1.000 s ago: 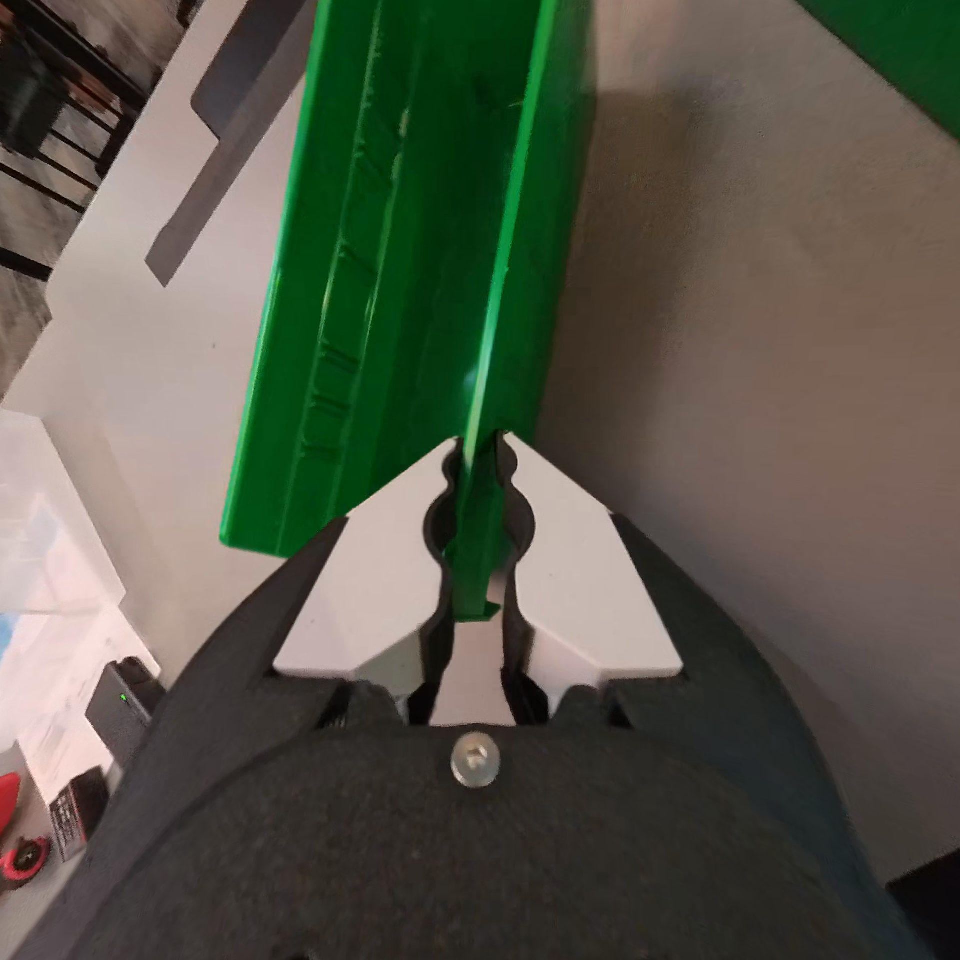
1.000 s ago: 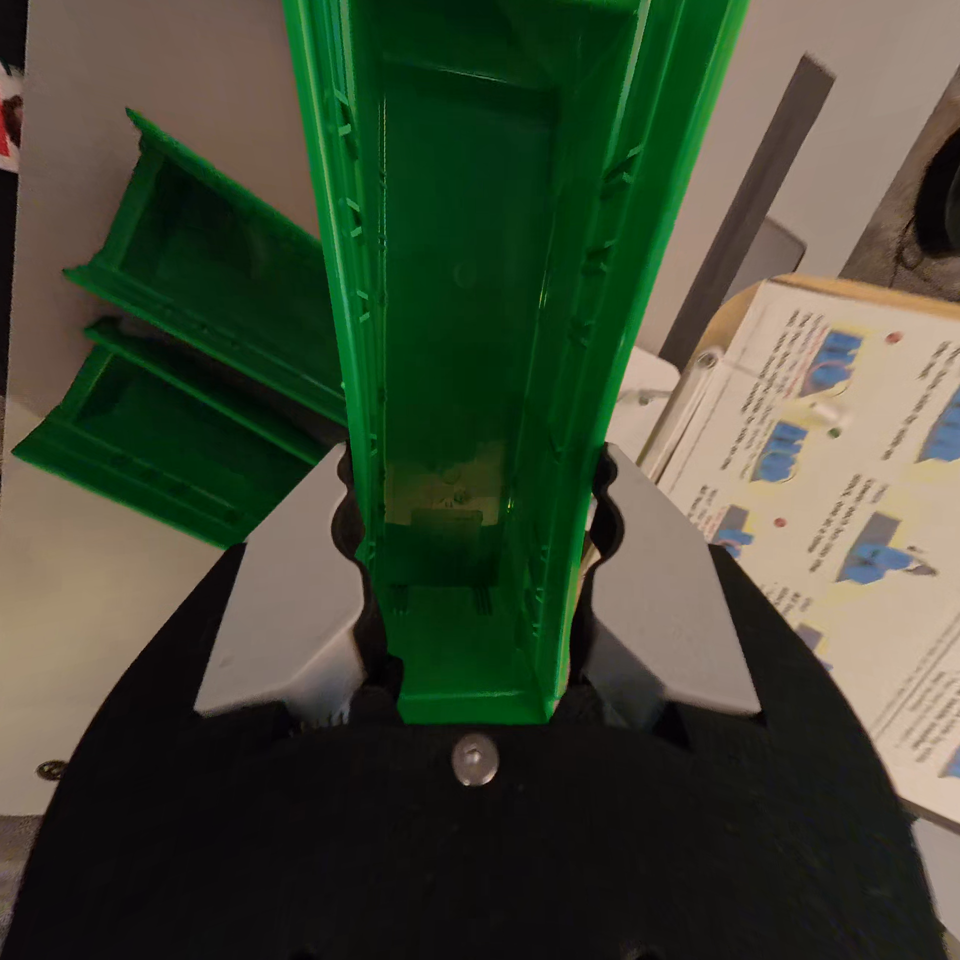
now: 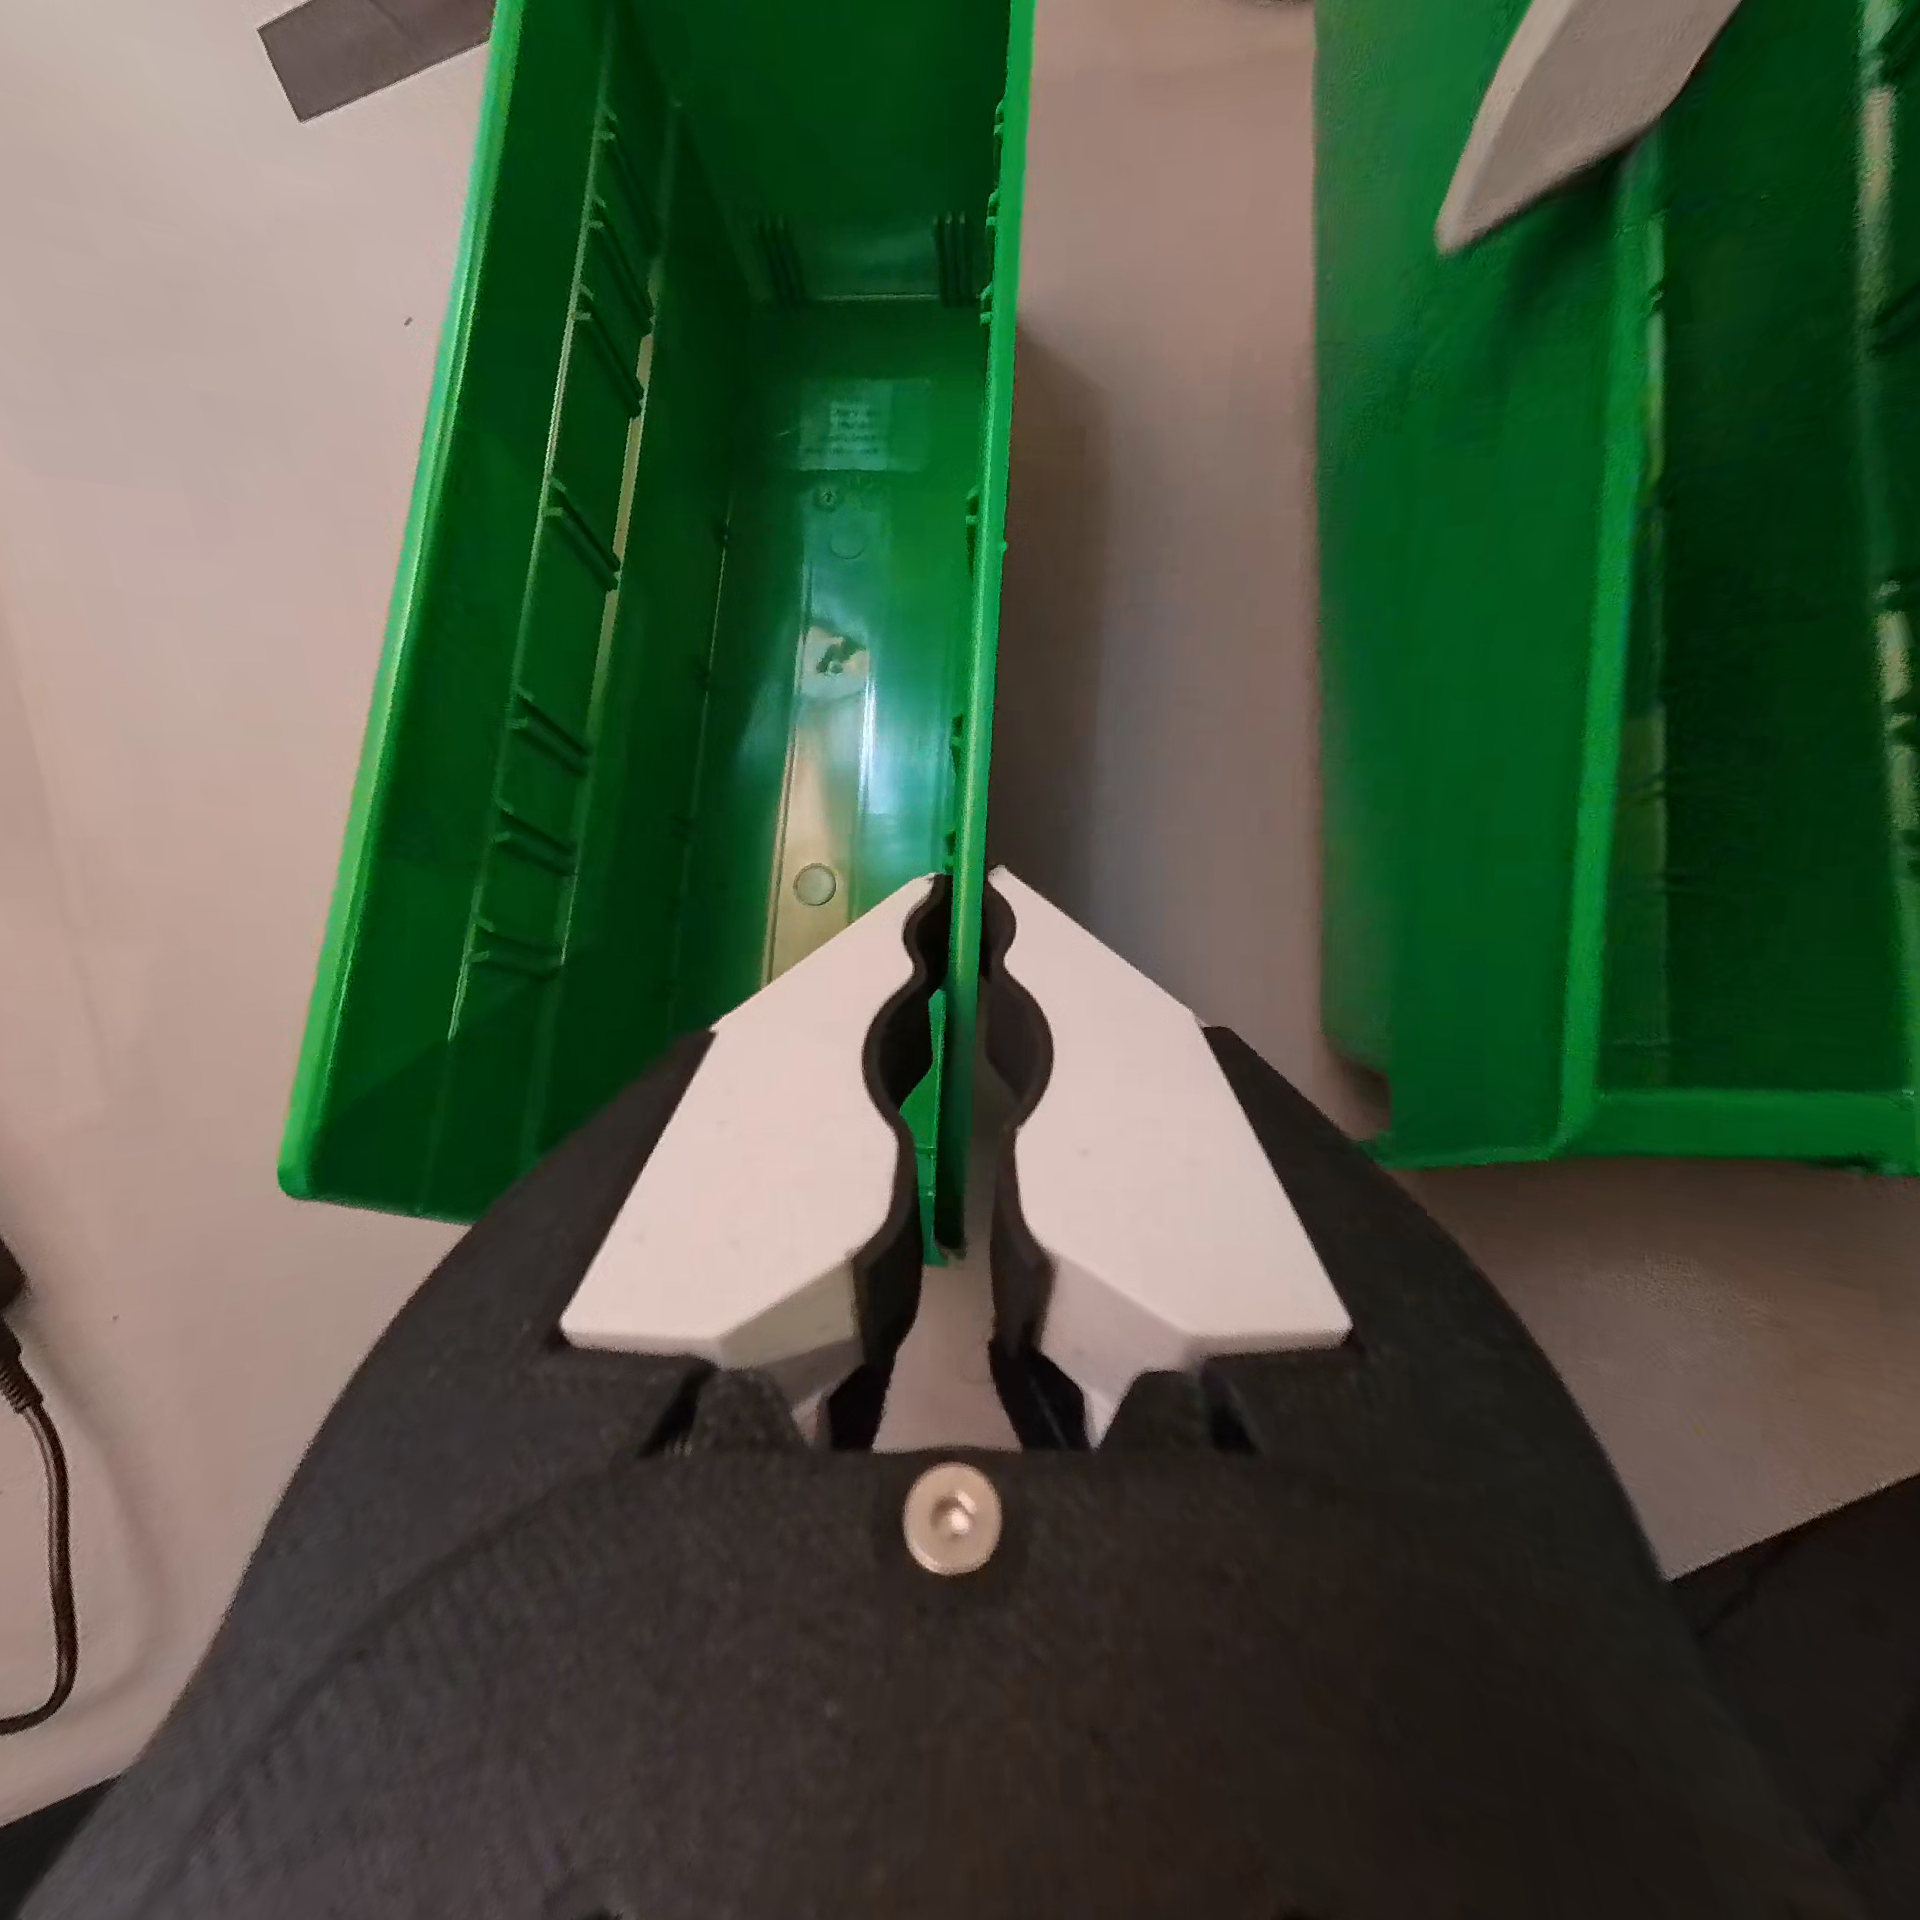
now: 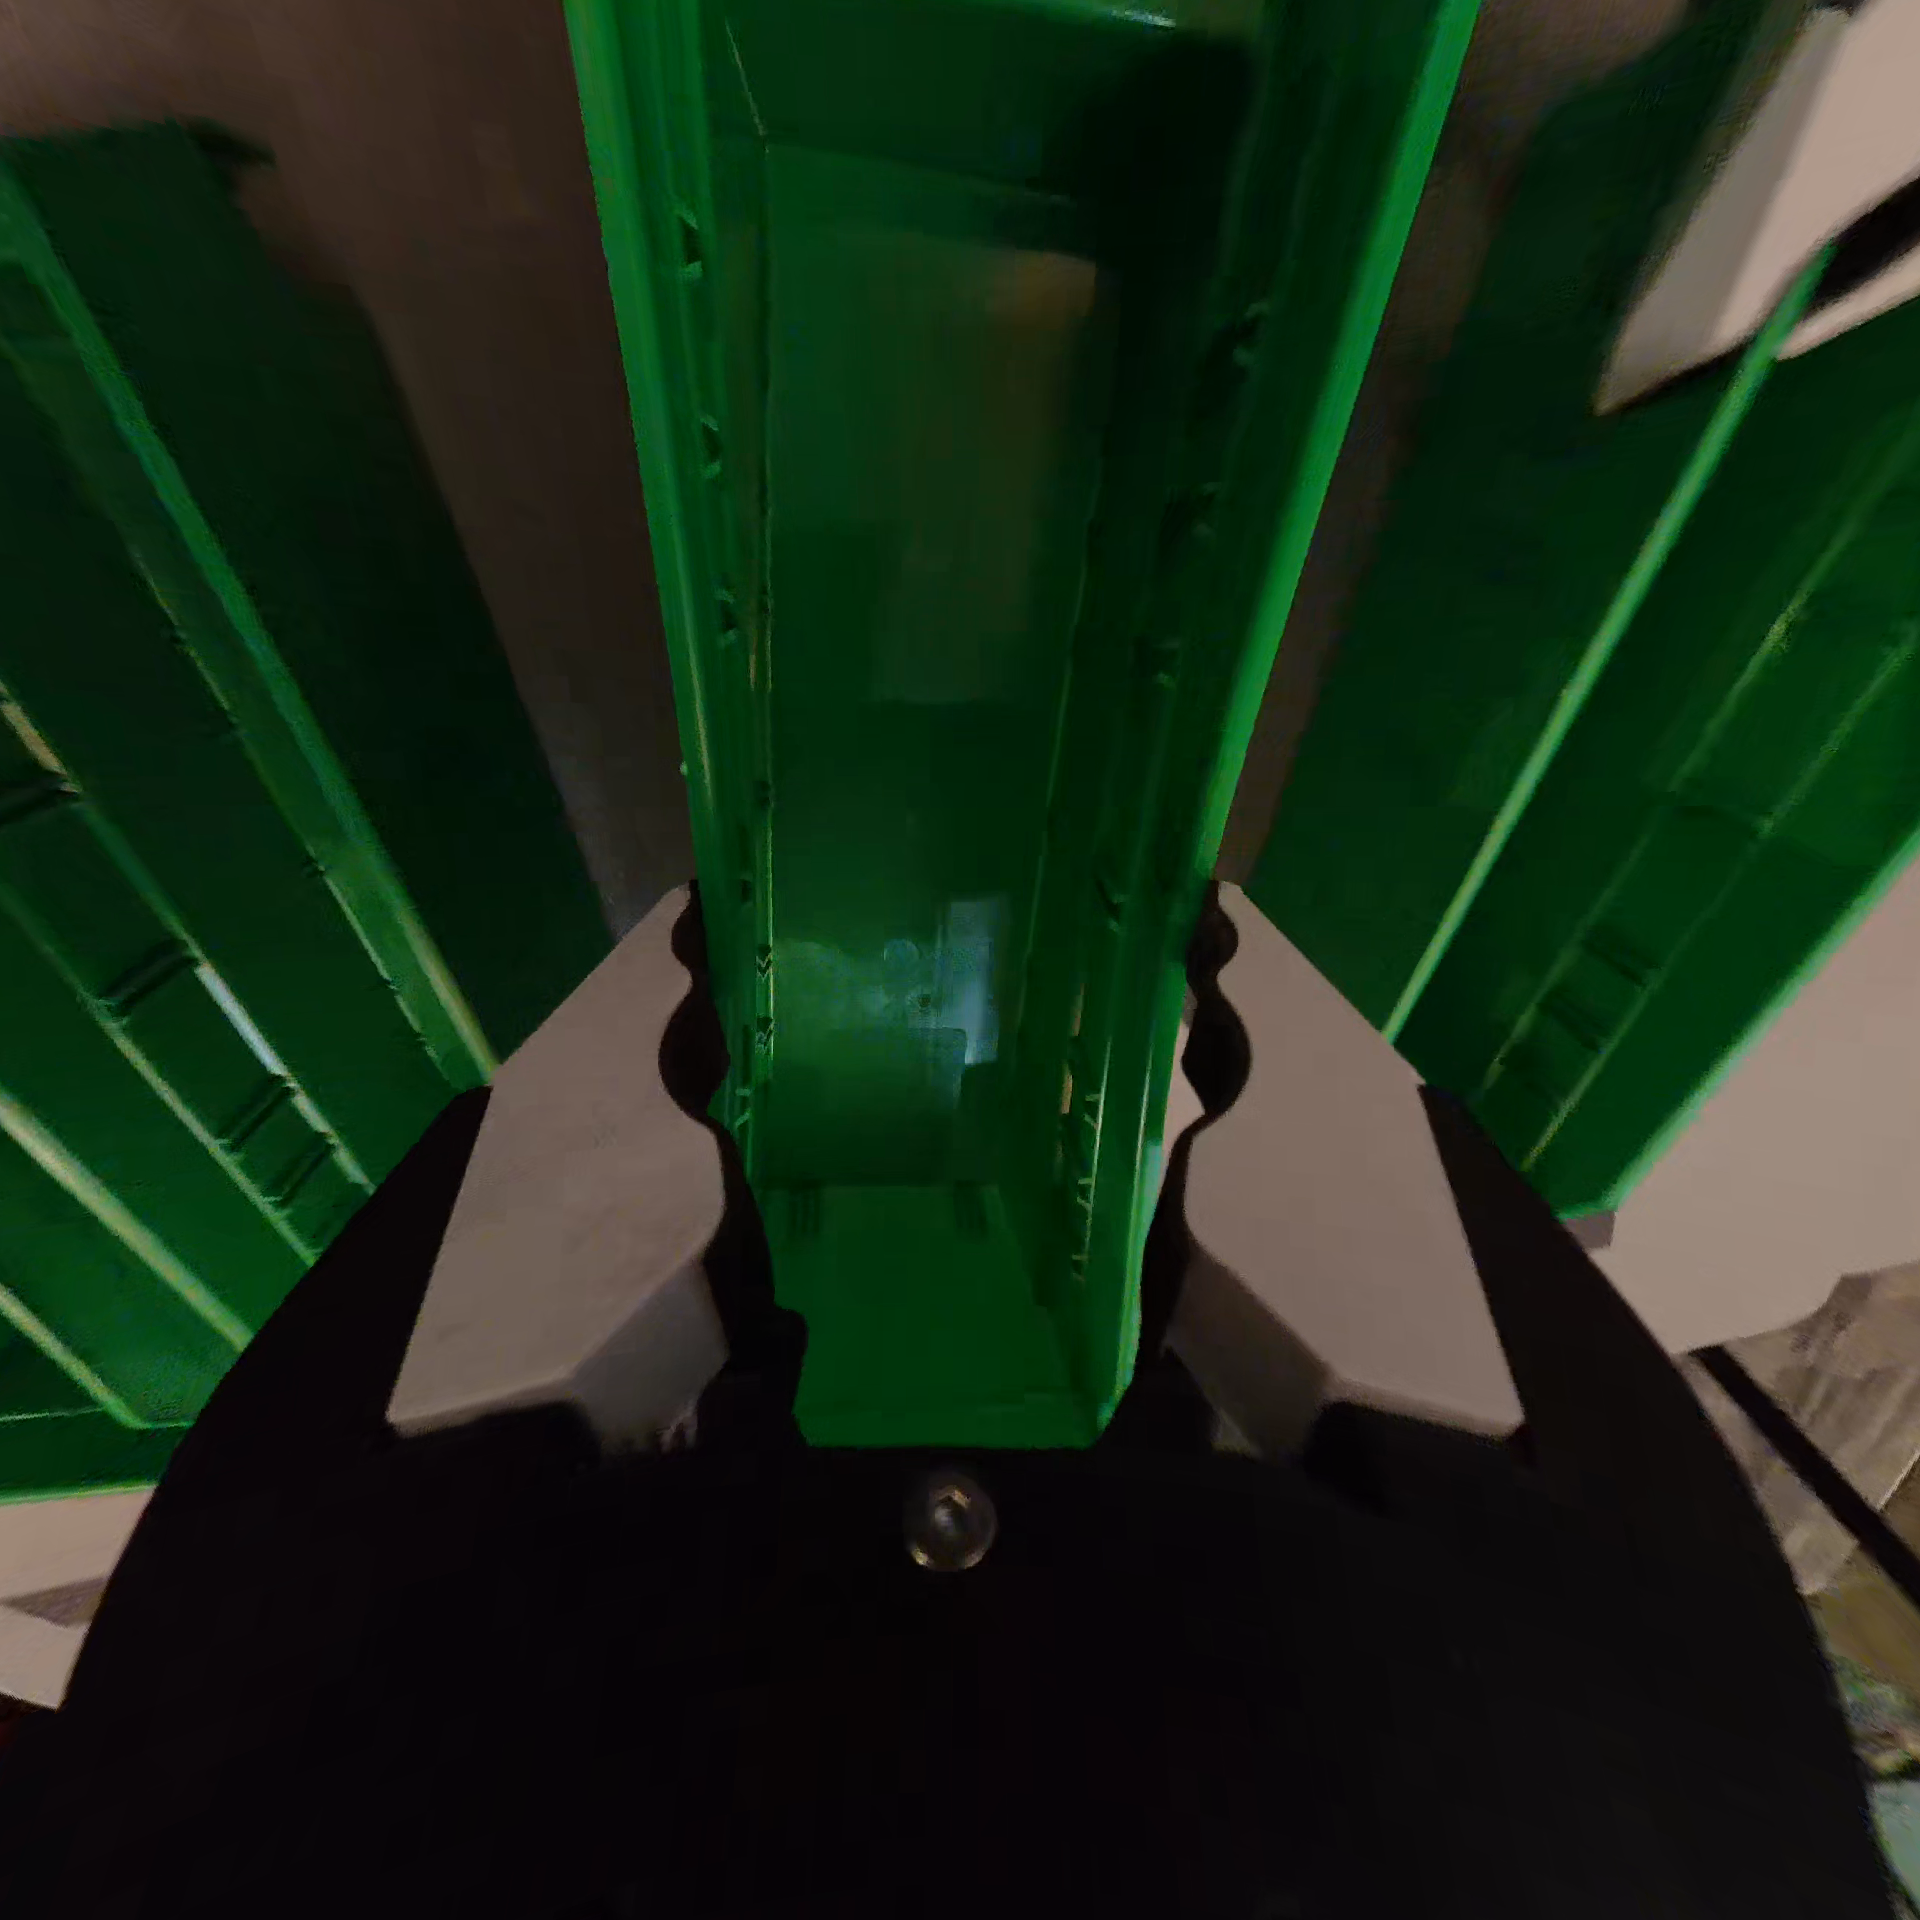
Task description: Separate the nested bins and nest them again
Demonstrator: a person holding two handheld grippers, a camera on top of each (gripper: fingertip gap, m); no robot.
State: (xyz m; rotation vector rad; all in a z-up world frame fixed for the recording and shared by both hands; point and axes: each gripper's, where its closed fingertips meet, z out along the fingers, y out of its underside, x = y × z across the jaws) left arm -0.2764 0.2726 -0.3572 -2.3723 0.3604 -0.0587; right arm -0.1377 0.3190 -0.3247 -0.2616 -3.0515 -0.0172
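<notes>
Green moulded plastic, thin-walled and glossy, makes up every bin here, and it looks light and fairly stiff along its length, with some give in the long side walls.

The left gripper [image 3: 964, 1049] has its jaws pressed together on the right side wall of one long green bin [image 3: 665, 644], pinching that thin wall near the bin's near end; the wall runs straight up between the wavy black pads. This bin sits over the pale surface [image 3: 187, 540], open side facing the camera, with a sticker on its floor. Whether it rests flat or is tipped up, I cannot tell.

The right gripper [image 4: 951, 1039] straddles the whole width of a second bin [image 4: 935, 623], one jaw against each outer side wall near its end, squeezing it across. More green bins lie to either side: a left pair [image 4: 229, 727] and a right bin [image 4: 1662, 727], the view blurred and dim.

As a judgement, a pinch on a single wall gives good control of tilt but lets the long bin swing and twist, and the smooth plastic could slip in the pads. The across-the-width hold is steadier, yet hard squeezing would bow the walls inward. Holding close to an end rim, where ribs stiffen the wall, seems the safest place.
</notes>
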